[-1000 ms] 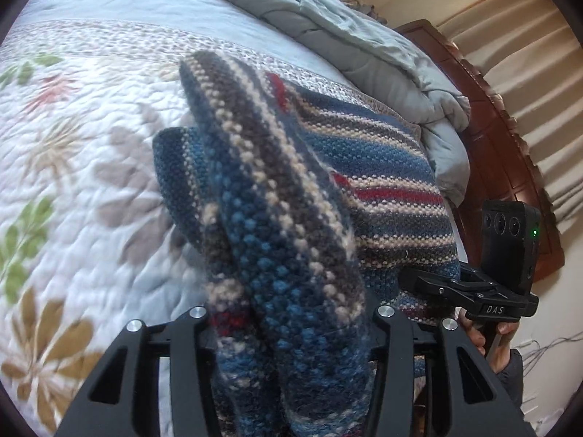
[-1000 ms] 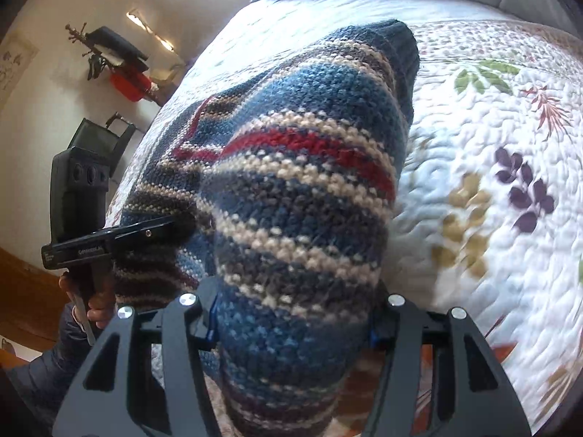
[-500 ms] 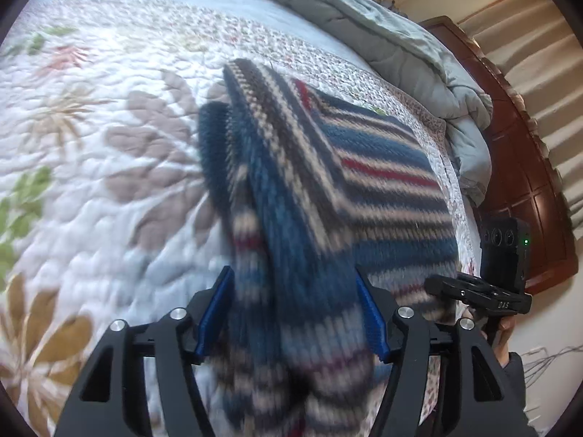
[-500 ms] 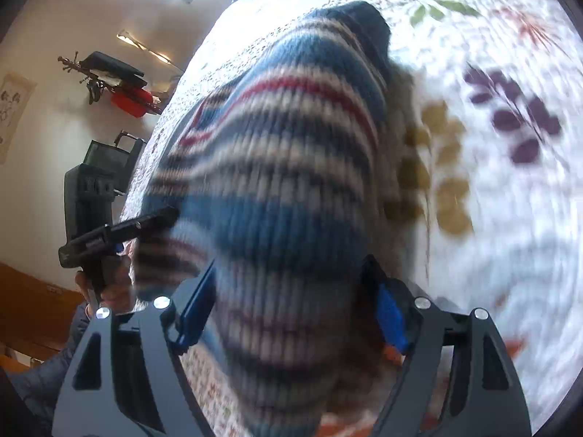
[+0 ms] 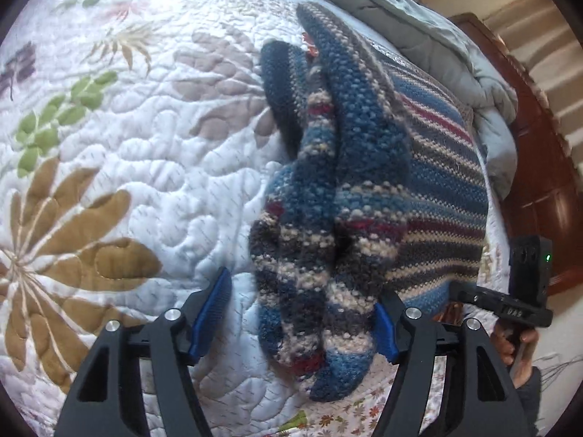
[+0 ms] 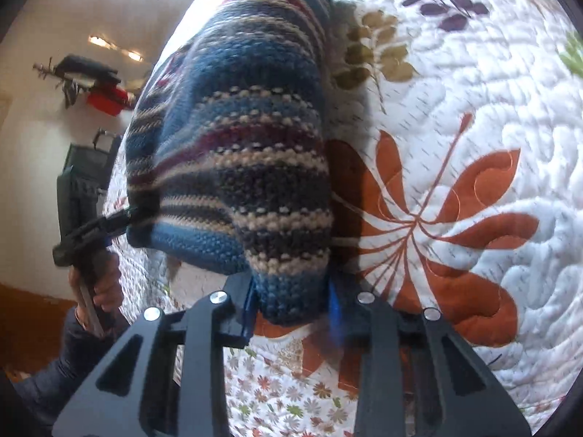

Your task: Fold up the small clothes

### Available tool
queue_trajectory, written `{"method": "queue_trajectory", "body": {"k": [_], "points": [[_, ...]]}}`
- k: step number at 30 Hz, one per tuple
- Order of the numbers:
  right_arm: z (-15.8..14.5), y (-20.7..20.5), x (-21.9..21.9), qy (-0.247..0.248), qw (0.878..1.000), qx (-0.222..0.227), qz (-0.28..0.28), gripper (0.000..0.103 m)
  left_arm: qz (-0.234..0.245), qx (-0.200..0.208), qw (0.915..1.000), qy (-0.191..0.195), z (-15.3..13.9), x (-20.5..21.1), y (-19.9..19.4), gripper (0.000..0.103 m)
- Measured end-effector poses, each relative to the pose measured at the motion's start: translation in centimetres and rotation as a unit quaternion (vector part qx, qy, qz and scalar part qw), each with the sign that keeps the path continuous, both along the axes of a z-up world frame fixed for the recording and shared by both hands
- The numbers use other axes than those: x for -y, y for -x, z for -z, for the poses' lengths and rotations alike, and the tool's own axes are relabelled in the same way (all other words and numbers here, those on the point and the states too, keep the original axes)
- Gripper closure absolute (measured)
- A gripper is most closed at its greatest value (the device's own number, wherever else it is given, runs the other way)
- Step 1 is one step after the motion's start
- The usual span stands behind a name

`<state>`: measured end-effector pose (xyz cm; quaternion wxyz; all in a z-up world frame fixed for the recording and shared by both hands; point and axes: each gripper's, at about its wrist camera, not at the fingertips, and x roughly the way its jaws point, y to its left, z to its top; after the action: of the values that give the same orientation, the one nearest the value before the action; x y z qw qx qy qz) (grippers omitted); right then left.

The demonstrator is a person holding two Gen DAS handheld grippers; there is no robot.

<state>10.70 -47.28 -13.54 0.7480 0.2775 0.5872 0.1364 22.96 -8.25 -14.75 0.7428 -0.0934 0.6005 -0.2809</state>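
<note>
Sweater (image 5: 368, 196) is lying folded on the bed's quilt (image 5: 145, 153), and you are holding your left claw (image 5: 302, 322) wide open around its bunched near edge, gripping nothing. Your right claw (image 6: 291, 306) is pinching the other corner between narrow jaws. Pulling that side alone is risking (as I judge it) dragging the thick knit askew and undoing the fold. A gray comforter (image 5: 437, 32) is bunching against the wooden headboard (image 5: 539, 167) beyond.
</note>
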Motion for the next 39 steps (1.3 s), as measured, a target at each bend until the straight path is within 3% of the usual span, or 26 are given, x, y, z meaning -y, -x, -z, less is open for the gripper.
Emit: {"method": "queue_trajectory", "body": {"k": [3, 5, 10, 13, 18, 25, 34, 39], "points": [[-0.5, 0.4, -0.1, 0.004, 1.0, 0.006, 0.013, 0.069, -0.008, 0.004, 0.9999, -0.011, -0.6, 1.1, 0.2, 0.032], [-0.9, 1.8, 0.8, 0.014, 1.0, 0.015, 0.022, 0.055, -0.019, 0.005, 0.9997, -0.017, -1.4, 1.3, 0.7, 0.032], [-3.5, 5.5, -1.0, 0.096, 0.993, 0.038, 0.059, 0.051, -0.03, 0.037, 0.997, -0.061, -3.6, 2.1, 3.4, 0.032], [-4.5, 7.7, -1.8, 0.135, 0.987, 0.05, 0.072, 0.042, -0.041, 0.068, 0.9908, -0.109, -5.1, 1.5, 5.8, 0.026], [-6.7, 10.8, -3.7, 0.195, 0.976, 0.057, 0.078, 0.03, -0.047, 0.112, 0.9814, -0.149, -7.7, 1.9, 9.6, 0.019], [-9.5, 11.9, -7.1, 0.242, 0.965, 0.064, 0.075, 0.025, -0.054, 0.112, 0.9772, -0.172, -9.3, 1.4, 12.4, 0.014], [-12.9, 13.1, -9.9, 0.274, 0.954, 0.093, 0.08, 0.017, -0.056, 0.153, 0.97, -0.18, -13.5, 1.0, 14.4, 0.012], [-14.0, 13.3, -10.8, 0.267, 0.955, 0.098, 0.084, 0.014, -0.05, 0.18, 0.9646, -0.187, -15.6, 1.6, 15.5, 0.01]]}}
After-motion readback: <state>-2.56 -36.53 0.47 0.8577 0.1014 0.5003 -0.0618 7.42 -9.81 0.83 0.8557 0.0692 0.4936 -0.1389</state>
